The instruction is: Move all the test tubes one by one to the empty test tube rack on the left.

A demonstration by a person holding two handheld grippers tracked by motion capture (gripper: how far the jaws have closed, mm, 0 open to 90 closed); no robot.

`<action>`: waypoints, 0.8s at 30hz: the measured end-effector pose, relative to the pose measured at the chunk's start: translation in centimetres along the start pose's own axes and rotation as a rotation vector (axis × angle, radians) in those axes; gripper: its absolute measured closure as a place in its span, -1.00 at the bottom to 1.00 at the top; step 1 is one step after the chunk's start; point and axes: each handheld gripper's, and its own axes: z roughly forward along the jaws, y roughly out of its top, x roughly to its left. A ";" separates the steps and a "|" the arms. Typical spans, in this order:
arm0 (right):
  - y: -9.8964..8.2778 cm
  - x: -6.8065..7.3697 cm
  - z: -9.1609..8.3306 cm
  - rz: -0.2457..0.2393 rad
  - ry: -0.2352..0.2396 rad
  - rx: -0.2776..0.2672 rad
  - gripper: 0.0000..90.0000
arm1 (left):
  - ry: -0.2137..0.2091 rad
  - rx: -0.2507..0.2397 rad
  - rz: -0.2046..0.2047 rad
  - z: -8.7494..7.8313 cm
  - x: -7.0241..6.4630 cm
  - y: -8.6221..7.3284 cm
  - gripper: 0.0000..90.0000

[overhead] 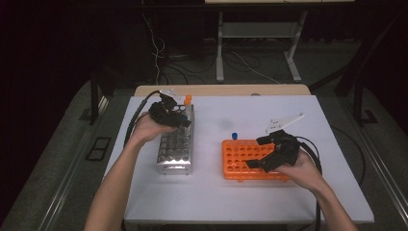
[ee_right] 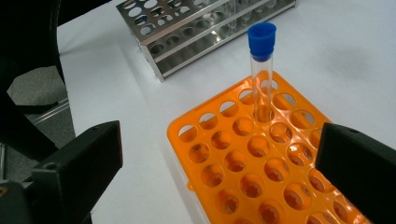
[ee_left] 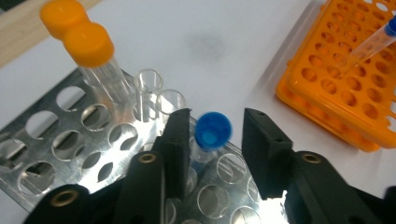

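Blue-capped tube (ee_left: 212,132): stands in a hole of the metal rack, near the rack's far end as the high view shows it; in the left gripper view its blue cap sits between the two black jaws, closer to the left-hand jaw, with a clear gap to the right-hand one.
Left gripper (ee_left: 212,140): held over the far end of the metal rack (overhead: 169,111), pointing down at the tube; its jaws stand a little apart around the cap, and whether the nearer jaw touches the tube cannot be told.
Metal rack (ee_left: 70,140): shiny steel with rows of round holes, on the left half of the white table (overhead: 250,115), well apart from the orange rack.
Neighbouring tubes: two orange-capped tubes (ee_left: 88,46) stand at the rack's far corner; two uncapped clear tubes (ee_left: 148,86) stand just beside them, between them and the jaws.
Orange rack (ee_right: 243,163): plastic, on the right half of the table, most of its holes unfilled.
Second blue-capped tube (ee_right: 262,65): upright in a hole at the far left corner of the orange rack.
Right gripper (ee_right: 219,158): held low over the near right part of the orange rack (overhead: 276,156), jaws spread wide with nothing between them.
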 end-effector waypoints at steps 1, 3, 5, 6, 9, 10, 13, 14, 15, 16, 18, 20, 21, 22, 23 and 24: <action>-0.1 0.0 -0.1 0.004 -0.001 0.001 -1.00 | -0.003 0.004 -0.005 -0.1 -0.1 0.0 0.24; -0.3 -0.1 -0.2 0.009 -0.003 -0.003 -0.99 | -0.007 0.003 -0.014 -0.3 -0.3 0.1 0.12; -0.5 -0.1 -0.2 0.010 -0.004 -0.006 -0.99 | -0.006 0.009 -0.013 -0.6 -0.7 0.2 0.02; -0.6 -0.2 -0.3 0.010 -0.005 -0.006 -0.99 | -0.008 0.006 -0.016 -0.8 -0.9 0.2 -0.04; -0.7 -0.3 -0.4 0.013 -0.008 -0.009 -1.00 | -0.010 0.006 -0.015 -1.2 -1.5 0.3 -0.16; -0.8 -0.3 -0.4 0.016 -0.010 -0.008 -0.99 | -0.014 0.006 -0.013 -1.4 -1.6 0.3 -0.21; -0.8 -0.3 -0.4 0.015 -0.010 -0.008 -0.99 | -0.028 0.008 -0.019 -1.8 -2.2 0.3 -0.28; -0.8 -0.4 -0.4 0.015 -0.011 -0.009 -0.99 | -0.026 0.009 -0.020 -1.9 -2.5 0.2 -0.31; -0.8 -0.4 -0.4 0.017 -0.011 -0.009 -0.99 | -0.025 0.013 -0.016 -2.0 -2.7 0.2 -0.35; -0.7 -0.4 -0.3 0.018 -0.011 -0.007 -0.99 | -0.025 0.011 -0.013 -2.1 -2.9 0.1 -0.39; -0.7 -0.6 -0.3 0.021 -0.013 -0.007 -0.99 | -0.022 0.006 -0.010 -2.4 -3.3 0.0 -0.47; -0.7 -0.6 -0.3 0.024 -0.013 -0.006 -0.99 | -0.019 -0.003 -0.010 -2.7 -3.7 -0.1 -0.54; -0.7 -0.7 -0.3 0.022 -0.015 -0.006 -0.99 | -0.013 -0.006 -0.009 -2.8 -3.8 -0.2 -0.58; -0.7 -0.7 -0.4 0.023 -0.016 -0.006 -0.99 | -0.010 -0.010 -0.014 -2.9 -4.0 -0.3 -0.62; -0.7 -0.7 -0.4 0.023 -0.017 -0.006 -0.99 | -0.010 -0.015 -0.018 -3.1 -4.1 -0.4 -0.69; -0.6 -0.8 -0.4 0.022 -0.018 -0.005 -0.99 | -0.009 -0.019 -0.019 -3.2 -4.3 -0.5 -0.73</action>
